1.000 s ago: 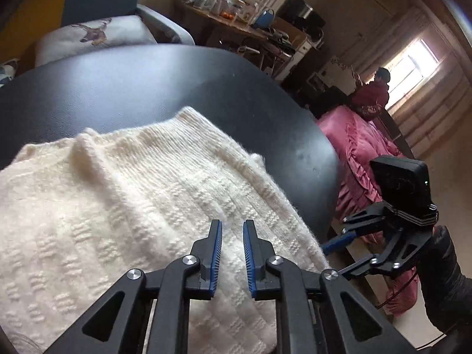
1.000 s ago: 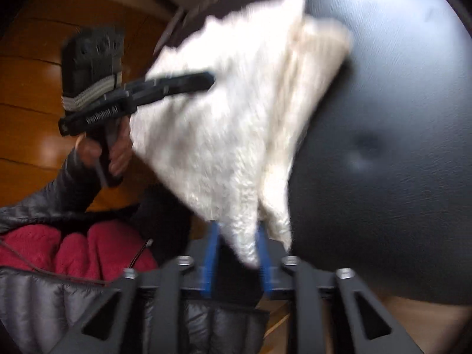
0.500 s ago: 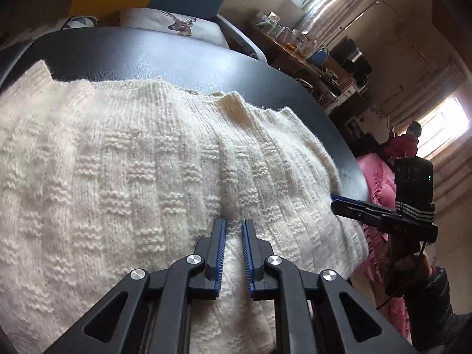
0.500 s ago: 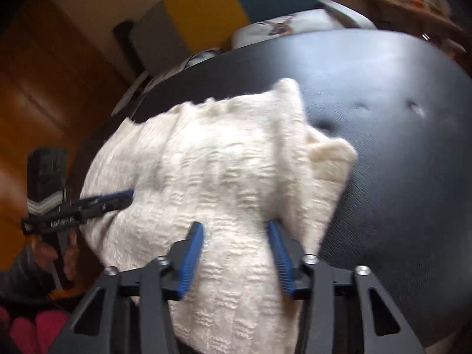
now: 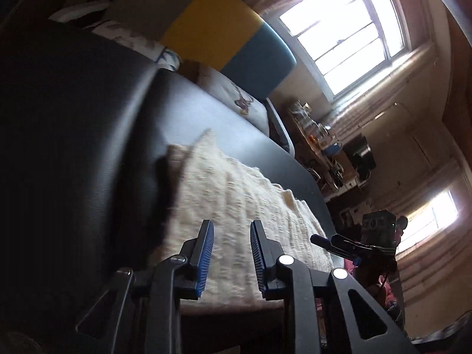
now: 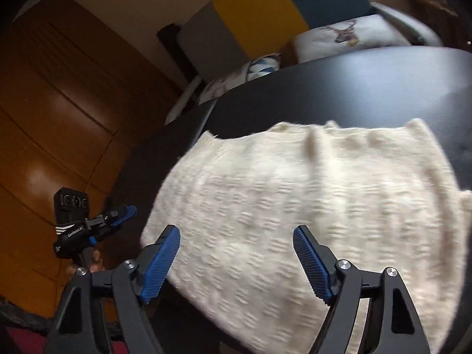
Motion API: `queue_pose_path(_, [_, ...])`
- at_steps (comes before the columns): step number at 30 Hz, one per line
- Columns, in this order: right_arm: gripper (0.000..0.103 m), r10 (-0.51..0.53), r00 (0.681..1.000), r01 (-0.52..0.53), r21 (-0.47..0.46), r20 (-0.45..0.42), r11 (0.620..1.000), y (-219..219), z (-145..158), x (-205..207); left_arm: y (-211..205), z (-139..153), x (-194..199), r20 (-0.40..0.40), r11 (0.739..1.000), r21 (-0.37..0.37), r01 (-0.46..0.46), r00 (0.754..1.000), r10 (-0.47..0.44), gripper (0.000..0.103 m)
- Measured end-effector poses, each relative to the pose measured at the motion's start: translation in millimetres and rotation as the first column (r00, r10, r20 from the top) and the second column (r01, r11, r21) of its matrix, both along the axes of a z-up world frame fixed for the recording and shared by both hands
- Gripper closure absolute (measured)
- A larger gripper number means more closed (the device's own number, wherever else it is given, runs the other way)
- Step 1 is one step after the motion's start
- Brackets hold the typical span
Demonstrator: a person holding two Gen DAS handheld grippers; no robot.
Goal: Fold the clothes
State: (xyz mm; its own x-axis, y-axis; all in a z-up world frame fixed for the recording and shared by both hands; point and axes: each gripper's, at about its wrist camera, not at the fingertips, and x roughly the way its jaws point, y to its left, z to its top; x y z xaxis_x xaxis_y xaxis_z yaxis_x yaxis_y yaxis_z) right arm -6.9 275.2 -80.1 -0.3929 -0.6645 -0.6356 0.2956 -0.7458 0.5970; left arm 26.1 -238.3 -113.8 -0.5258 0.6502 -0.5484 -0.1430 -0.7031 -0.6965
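Observation:
A cream knitted sweater (image 6: 309, 206) lies folded flat on a black padded surface (image 6: 368, 82); it also shows in the left wrist view (image 5: 236, 206). My right gripper (image 6: 236, 253) is wide open and empty, just above the sweater's near edge. My left gripper (image 5: 231, 250) is open with a narrower gap and empty, at the sweater's near end, low by the surface's edge. Each gripper shows in the other's view: the right one (image 5: 339, 242) beyond the sweater's right side, the left one (image 6: 118, 215) off its left edge.
A yellow, blue and grey chair (image 6: 265, 14) with deer-print cushions (image 6: 345, 35) stands behind the surface. A wooden floor (image 6: 44, 147) lies to the left. A cluttered shelf (image 5: 318, 138) and bright windows (image 5: 348, 29) are at the back.
My right gripper has let go of the sweater and opened wide; the sweater now lies flat. My left gripper has opened slightly and dropped low to the surface's edge.

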Motion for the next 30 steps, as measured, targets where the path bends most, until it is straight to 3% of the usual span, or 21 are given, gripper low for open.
queue_pose_path(3, [0.023,0.066,0.998,-0.067,0.017,0.018,0.998,-44.6,-7.9,-16.7,-27.1,-23.0,1.9,0.058,0.999,0.03,0.009,0.998,-0.011,0.077])
queue_pose_path(7, [0.023,0.06,0.997,-0.065,0.13,0.039,0.989,-67.5,-19.5,-28.5,-29.3,-55.0,-7.2,0.112,0.991,0.118,0.059,0.991,-0.072,0.075])
queue_pose_path(11, [0.023,0.059,0.996,-0.069,0.163,0.064,0.984,-54.6,-35.9,-27.7,-18.2,-70.6,-17.2,0.11,0.961,0.239,0.141,0.979,-0.171,0.071])
queue_pose_path(15, [0.023,0.05,0.997,-0.056,0.118,0.053,0.991,-49.9,-41.5,-28.4,-13.7,-86.8,-28.5,0.142,0.948,0.269,0.17,0.966,-0.214,0.07])
queue_pose_path(17, [0.022,0.046,0.997,-0.054,0.126,0.06,0.991,-52.1,-41.4,-30.9,-8.7,-90.7,-31.2,0.139,0.928,0.312,0.202,0.957,-0.255,0.07])
queue_pose_path(18, [0.022,0.052,0.997,-0.06,0.138,0.061,0.989,-54.0,-41.0,-32.3,-4.8,-90.4,-31.6,0.136,0.923,0.315,0.223,0.951,-0.276,0.07])
queue_pose_path(20, [0.022,0.065,0.996,-0.075,0.163,0.064,0.984,-59.7,-39.7,-35.7,6.5,-86.3,-30.0,0.128,0.923,0.274,0.269,0.941,-0.313,0.085])
queue_pose_path(21, [0.022,0.07,0.995,-0.081,0.174,0.066,0.981,-60.8,-39.7,-37.7,10.6,-83.9,-26.5,0.119,0.927,0.249,0.28,0.941,-0.316,0.099])
queue_pose_path(25, [0.022,0.082,0.995,-0.093,0.208,0.058,0.974,-60.6,-40.8,-39.5,24.5,-90.1,3.9,0.147,0.936,0.121,0.331,0.926,-0.347,0.099])
queue_pose_path(30, [0.022,0.097,0.995,-0.098,0.227,0.017,0.969,-64.5,-44.3,-30.8,26.7,-99.5,21.5,0.169,0.942,0.165,0.291,0.933,-0.317,0.099])
